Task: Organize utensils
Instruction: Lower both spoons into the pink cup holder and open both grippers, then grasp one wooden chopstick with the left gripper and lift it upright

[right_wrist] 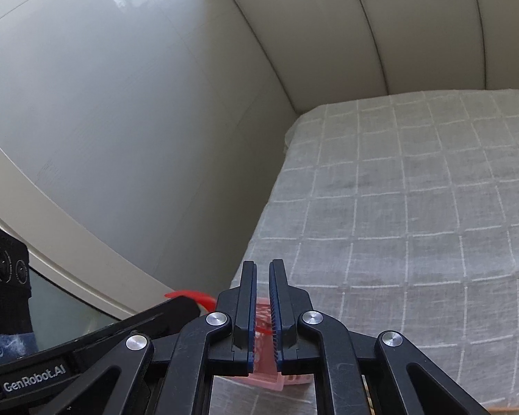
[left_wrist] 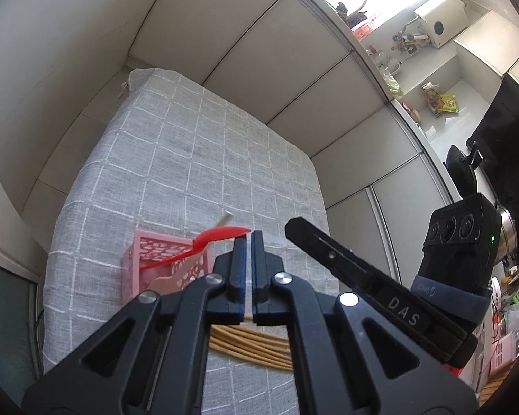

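Note:
A pink openwork basket (left_wrist: 162, 266) stands on the grey checked tablecloth (left_wrist: 197, 159). A red plastic spoon (left_wrist: 211, 237) leans out of it, bowl end up. Behind the spoon a pale stick with a silver tip (left_wrist: 225, 219) pokes up. Several wooden chopsticks (left_wrist: 249, 346) lie on the cloth beneath my left gripper (left_wrist: 247, 238). That gripper is shut and grips nothing I can see, and its left fingertip meets the spoon's tip. My right gripper (right_wrist: 263, 266) has only a narrow slit between its pads, with nothing pinched. The basket (right_wrist: 266, 377) and spoon (right_wrist: 190, 295) show beyond it.
White cabinet doors (left_wrist: 259, 52) stand close behind the table, and its far edge meets them. A crowded kitchen counter (left_wrist: 432, 97) and a steel pot (left_wrist: 507, 231) lie off to the right. The tablecloth (right_wrist: 415, 207) stretches away ahead of the right gripper.

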### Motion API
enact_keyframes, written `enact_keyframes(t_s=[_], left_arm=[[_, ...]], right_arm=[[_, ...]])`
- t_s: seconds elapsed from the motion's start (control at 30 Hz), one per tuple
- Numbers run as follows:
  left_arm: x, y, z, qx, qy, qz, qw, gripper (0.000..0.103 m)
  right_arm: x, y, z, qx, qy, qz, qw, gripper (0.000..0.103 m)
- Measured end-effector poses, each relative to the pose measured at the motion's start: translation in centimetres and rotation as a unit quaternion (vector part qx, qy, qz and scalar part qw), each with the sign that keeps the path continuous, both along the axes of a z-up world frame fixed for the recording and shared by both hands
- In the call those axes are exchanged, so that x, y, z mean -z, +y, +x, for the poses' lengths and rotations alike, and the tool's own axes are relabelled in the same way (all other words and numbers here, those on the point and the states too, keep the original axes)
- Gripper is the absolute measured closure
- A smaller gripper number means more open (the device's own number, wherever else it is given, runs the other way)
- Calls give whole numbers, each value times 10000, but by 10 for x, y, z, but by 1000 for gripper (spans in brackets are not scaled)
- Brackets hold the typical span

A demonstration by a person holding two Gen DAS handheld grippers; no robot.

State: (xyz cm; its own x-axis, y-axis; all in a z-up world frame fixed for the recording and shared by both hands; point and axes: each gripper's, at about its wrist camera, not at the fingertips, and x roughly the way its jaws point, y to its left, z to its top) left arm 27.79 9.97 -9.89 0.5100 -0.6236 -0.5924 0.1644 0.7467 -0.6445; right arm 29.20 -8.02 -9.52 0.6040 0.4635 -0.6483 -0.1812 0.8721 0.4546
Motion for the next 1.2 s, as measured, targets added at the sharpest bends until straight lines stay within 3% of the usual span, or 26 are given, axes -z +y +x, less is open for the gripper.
enact_keyframes(t_s=[0.1, 0.17, 0.23, 0.57, 0.97, 1.2], left_arm=[[0, -3, 1, -68, -36, 20, 10000, 85], [-5, -6, 0, -104, -125, 109, 9998, 68], [-10, -7, -4, -139, -208, 212, 9995, 60], [-21, -30, -28, -32, -510, 974, 9939, 30], [4, -94, -60, 683, -416, 1867, 9791, 23], [37, -146, -73, 1224, -375, 2500, 9597, 22]], right_arm=[[-3, -4, 0, 66, 25, 63, 10000, 89], [-6, -9, -3, 76, -11, 102, 9999, 78], [-10, -16, -8, 89, -66, 86, 9999, 73], [-14, -68, -46, 317, 31, -272, 9991, 50], [16, -138, -91, 624, 632, -743, 9933, 33], [37, -179, -116, 928, 862, -813, 9886, 26]])
